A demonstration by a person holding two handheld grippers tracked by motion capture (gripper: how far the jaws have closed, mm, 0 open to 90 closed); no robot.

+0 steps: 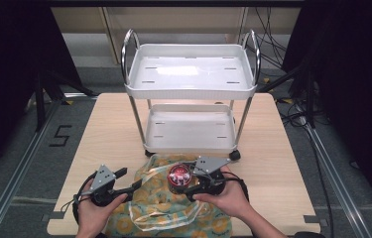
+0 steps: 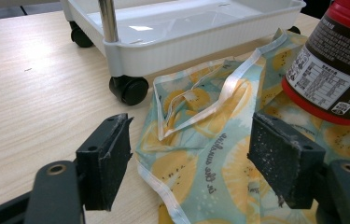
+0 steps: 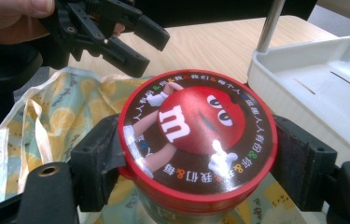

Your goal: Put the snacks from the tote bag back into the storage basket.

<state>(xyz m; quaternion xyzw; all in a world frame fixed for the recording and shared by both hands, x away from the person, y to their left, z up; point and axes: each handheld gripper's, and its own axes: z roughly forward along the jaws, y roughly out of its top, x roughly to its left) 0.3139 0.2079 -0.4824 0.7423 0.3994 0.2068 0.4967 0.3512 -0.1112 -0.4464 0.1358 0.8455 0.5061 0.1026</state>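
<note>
The right gripper (image 1: 192, 184) is clamped on a red-lidded M&M's jar (image 1: 178, 177); in the right gripper view both black jaws press against the jar (image 3: 196, 140) just below the lid rim, one on each side. The jar stands upright on a lemon-print cloth bag (image 1: 166, 206) that lies flat at the near edge of the bench (image 1: 109, 129). The lid bears the red M&M's character and a ring of printed characters.

The left gripper (image 1: 130, 179) sits to the left of the jar with its jaws spread wide and holding nothing. In the left gripper view the jaws straddle the bag's near corner and its white trimmed edge (image 2: 196, 154), low over the bench; whether they touch the cloth cannot be determined. The jar (image 2: 336, 60) shows at upper right in that view, its label facing the camera, apart from the left jaws.

A white two-tier trolley (image 1: 191, 87) with chrome posts and black castors stands on the bench beyond the bag. One castor (image 2: 128, 89) sits just beside the bag's far edge.
</note>
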